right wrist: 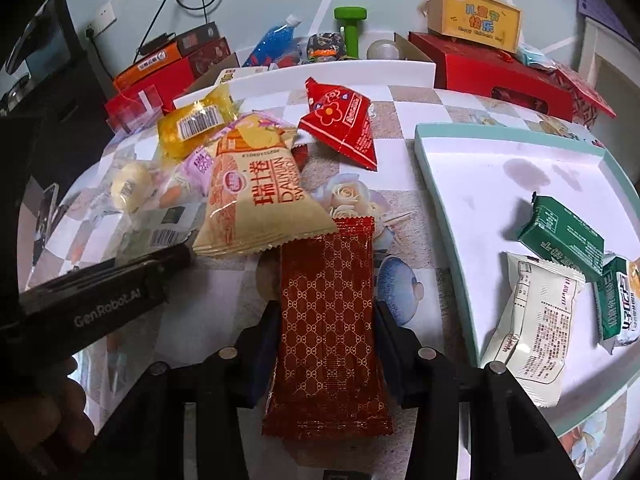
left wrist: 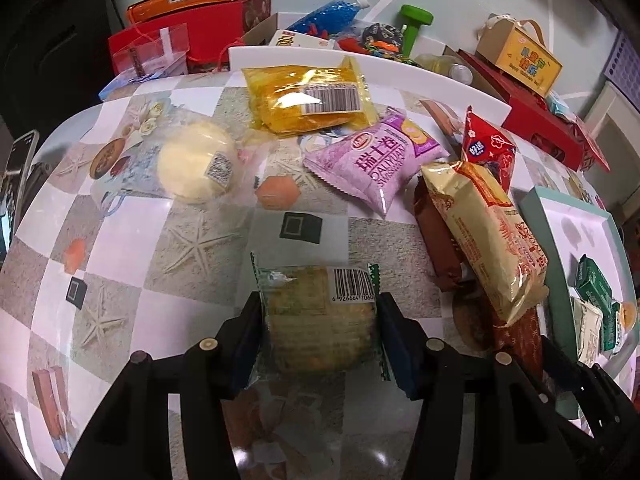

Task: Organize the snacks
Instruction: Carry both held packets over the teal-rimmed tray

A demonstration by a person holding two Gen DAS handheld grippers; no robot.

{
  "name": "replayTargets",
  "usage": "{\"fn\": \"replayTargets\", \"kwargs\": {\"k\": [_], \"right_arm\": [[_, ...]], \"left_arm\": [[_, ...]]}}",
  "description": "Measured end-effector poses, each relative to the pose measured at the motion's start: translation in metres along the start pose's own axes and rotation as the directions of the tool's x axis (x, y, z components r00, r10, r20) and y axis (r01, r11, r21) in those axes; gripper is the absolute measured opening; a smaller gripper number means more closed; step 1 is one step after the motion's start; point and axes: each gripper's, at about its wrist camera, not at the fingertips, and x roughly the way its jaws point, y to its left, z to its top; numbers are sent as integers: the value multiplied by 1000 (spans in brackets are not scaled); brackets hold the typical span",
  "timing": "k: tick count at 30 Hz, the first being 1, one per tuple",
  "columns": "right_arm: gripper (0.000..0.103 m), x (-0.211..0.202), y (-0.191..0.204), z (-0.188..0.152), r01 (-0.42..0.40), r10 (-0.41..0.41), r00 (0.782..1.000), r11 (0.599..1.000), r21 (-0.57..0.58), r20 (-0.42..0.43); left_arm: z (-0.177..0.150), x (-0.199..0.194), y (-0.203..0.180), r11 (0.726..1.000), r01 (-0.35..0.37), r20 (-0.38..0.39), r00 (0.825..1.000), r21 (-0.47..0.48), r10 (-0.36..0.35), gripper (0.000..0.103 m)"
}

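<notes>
Cream pack (right wrist: pixel 256 196) – "DALIYUAN"; left gripper (right wrist: pixel 120 276) ("GenRobot.AI").

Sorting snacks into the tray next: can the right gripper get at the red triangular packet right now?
Probably not yet: the right gripper is shut on the dark red patterned packet, though the red triangular packet lies uncovered.

Tray (right wrist: pixel 440 148), right of frame: 4 packets – 2 green (right wrist: pixel 560 236), 1 white (right wrist: pixel 532 320), 1 green-white (right wrist: pixel 618 304).

Tablecloth: 8 packets – 1 yellow (left wrist: pixel 308 96), 1 purple (left wrist: pixel 376 160), 1 beige (right wrist: pixel 256 196), 1 red triangular (right wrist: pixel 340 120), 1 brown (left wrist: pixel 436 232), 1 dark-red patterned (right wrist: pixel 328 320), 1 clear round-cake (left wrist: pixel 196 164), 1 green-edged biscuit (left wrist: pixel 320 316).
</notes>
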Motion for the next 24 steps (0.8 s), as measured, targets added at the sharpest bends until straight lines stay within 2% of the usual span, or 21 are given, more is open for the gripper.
{"fn": "replayTargets", "kwargs": {"k": [11,24], "right_arm": [[48,-22,-21,6,-3,-1,999,998,68,53],[48,-61,-42,16,-3,-15,987,993,119,158]], "left_arm": [[3,-21,5,1000,-2,50,999,-21,3,57],[11,-68,-2,1000,19,172,985,-6,-18,57]]}}
